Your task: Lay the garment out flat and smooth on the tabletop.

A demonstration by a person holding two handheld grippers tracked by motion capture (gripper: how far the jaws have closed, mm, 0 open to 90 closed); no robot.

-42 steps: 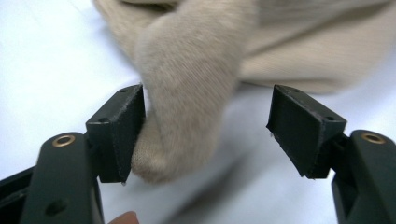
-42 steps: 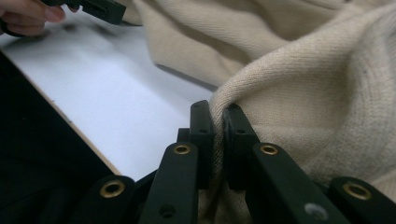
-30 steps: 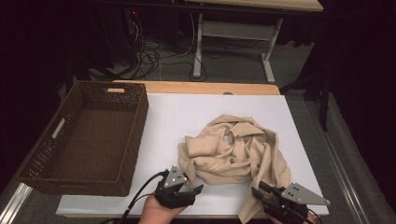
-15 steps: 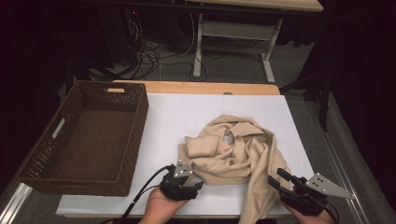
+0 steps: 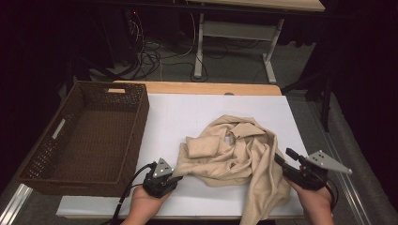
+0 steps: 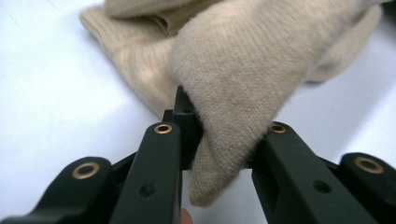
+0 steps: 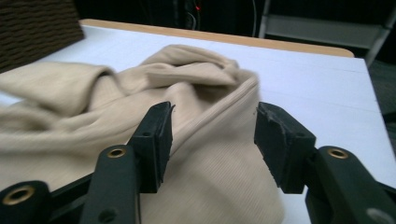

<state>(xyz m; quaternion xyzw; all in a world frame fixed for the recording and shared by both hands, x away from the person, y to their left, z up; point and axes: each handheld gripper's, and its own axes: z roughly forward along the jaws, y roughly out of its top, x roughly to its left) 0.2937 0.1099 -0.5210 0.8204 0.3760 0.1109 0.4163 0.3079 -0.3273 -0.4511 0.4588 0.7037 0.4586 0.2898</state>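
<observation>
High view puts your left tool (image 5: 174, 177) at the near-left corner of a crumpled beige knit garment (image 5: 234, 159), with your right tool (image 5: 285, 163) just off the garment's right-hand edge, both over the white tabletop (image 5: 187, 112). Your left tool's jaws have just been closing, and in the left gripper view your left tool (image 6: 219, 140) is clamped on a folded corner of the garment (image 6: 243, 70): the cloth bulges up between the black jaws and a little tongue of it hangs down below them toward you. The weave there reads as a fine ribbed knit, sandy in colour, slightly fuzzy at the fold. Beyond your left tool the rest of the garment lies in soft heaped folds, with a squarish flap folded on top and a long strip running down toward the near edge of the tabletop beside your right tool. Your right tool's jaws have just been opening; in the right gripper view your right tool (image 7: 212, 140) stands apart, the garment (image 7: 140, 88) lying under and ahead of the gap, with neither pad pressing on it. Left of your left tool sits a brown wicker basket (image 5: 47, 154).
</observation>
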